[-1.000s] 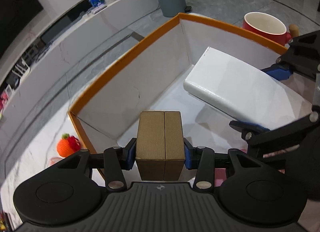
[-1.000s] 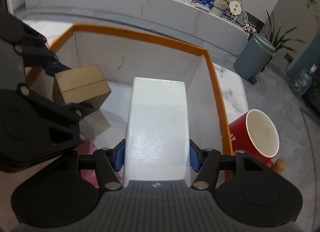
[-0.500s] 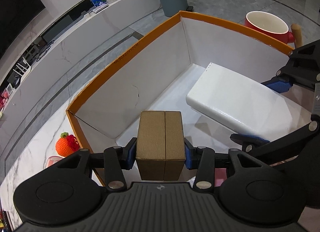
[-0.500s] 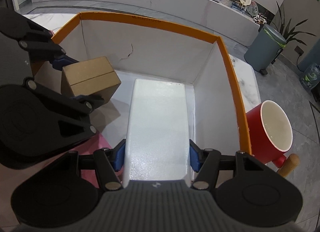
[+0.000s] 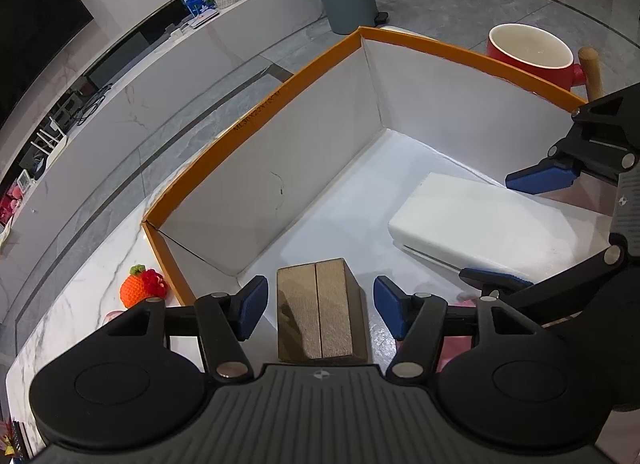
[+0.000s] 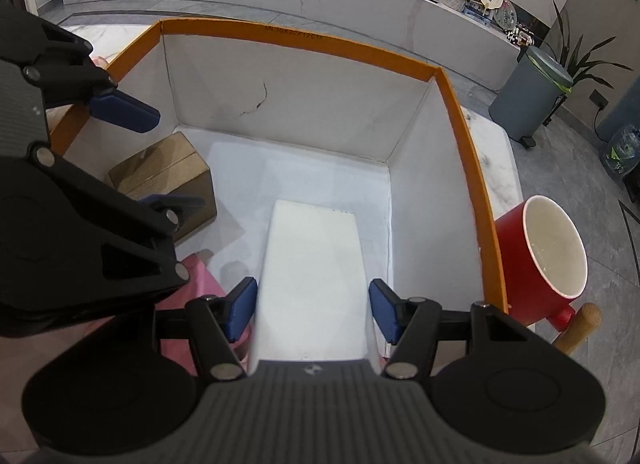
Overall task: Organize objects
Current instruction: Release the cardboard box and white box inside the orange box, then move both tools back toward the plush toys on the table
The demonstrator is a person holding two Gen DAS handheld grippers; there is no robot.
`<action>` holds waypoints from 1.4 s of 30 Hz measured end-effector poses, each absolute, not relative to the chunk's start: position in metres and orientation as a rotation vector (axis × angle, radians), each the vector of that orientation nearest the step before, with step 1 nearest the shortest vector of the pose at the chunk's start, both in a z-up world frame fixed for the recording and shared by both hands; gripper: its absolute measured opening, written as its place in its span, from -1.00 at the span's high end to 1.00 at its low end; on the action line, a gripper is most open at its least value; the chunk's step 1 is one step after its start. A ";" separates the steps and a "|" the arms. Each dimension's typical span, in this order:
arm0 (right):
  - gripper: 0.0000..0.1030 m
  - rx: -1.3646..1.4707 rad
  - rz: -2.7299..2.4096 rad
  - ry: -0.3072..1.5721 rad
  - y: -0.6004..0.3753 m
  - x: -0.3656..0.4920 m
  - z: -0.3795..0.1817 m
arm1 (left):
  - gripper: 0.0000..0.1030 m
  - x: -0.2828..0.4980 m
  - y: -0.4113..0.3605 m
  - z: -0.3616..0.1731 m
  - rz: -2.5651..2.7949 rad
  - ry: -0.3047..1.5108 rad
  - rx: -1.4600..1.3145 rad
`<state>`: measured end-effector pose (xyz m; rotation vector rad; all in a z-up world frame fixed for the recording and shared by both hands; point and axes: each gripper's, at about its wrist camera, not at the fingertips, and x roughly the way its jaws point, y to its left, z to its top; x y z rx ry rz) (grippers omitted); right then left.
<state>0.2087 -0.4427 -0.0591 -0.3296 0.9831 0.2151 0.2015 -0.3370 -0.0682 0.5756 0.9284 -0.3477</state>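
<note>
The left gripper (image 5: 316, 306) is opening; its blue pads stand clear on either side of the small brown cardboard box (image 5: 320, 314), which sits on the floor of the orange-rimmed bin (image 5: 256, 120) near the left corner. The right gripper (image 6: 312, 312) is pinched on the long white block (image 6: 316, 276), whose far end appears to rest on the bin floor, close to the right wall.

If the left gripper is withdrawn at a slant, the cardboard box could be clipped by a pad and dragged or tipped. If the white block is released while tilted, it may slap down or slide. The red pot (image 6: 548, 252) stands just outside the right wall and could be knocked by a wide swing of the right gripper.
</note>
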 end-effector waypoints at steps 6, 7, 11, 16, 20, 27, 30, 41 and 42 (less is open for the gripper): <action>-0.48 -0.353 0.243 0.973 -0.438 0.207 -0.052 | -0.43 0.200 -0.334 -0.060 -0.347 0.925 0.554; -0.59 -0.352 0.247 0.968 -0.437 0.206 -0.051 | -0.43 0.200 -0.333 -0.058 -0.347 0.922 0.548; -0.91 -0.369 0.207 0.914 -0.434 0.200 -0.040 | -0.44 0.200 -0.325 -0.048 -0.342 0.909 0.525; -0.92 -0.331 0.181 0.889 -0.437 0.196 -0.024 | -0.44 0.194 -0.317 -0.035 -0.358 0.886 0.499; -0.92 -0.336 0.163 0.868 -0.437 0.190 -0.011 | -0.45 0.189 -0.313 -0.023 -0.356 0.865 0.487; -0.92 -0.367 0.163 0.831 -0.420 0.178 0.012 | -0.45 0.179 -0.294 -0.003 -0.344 0.833 0.457; -0.92 -0.377 0.167 0.816 -0.412 0.173 0.022 | -0.45 0.176 -0.283 0.004 -0.333 0.821 0.450; -0.92 -0.427 0.168 0.754 -0.381 0.146 0.061 | -0.45 0.156 -0.244 0.033 -0.307 0.769 0.388; -0.92 -0.432 0.168 0.746 -0.379 0.144 0.065 | -0.45 0.153 -0.240 0.036 -0.308 0.762 0.382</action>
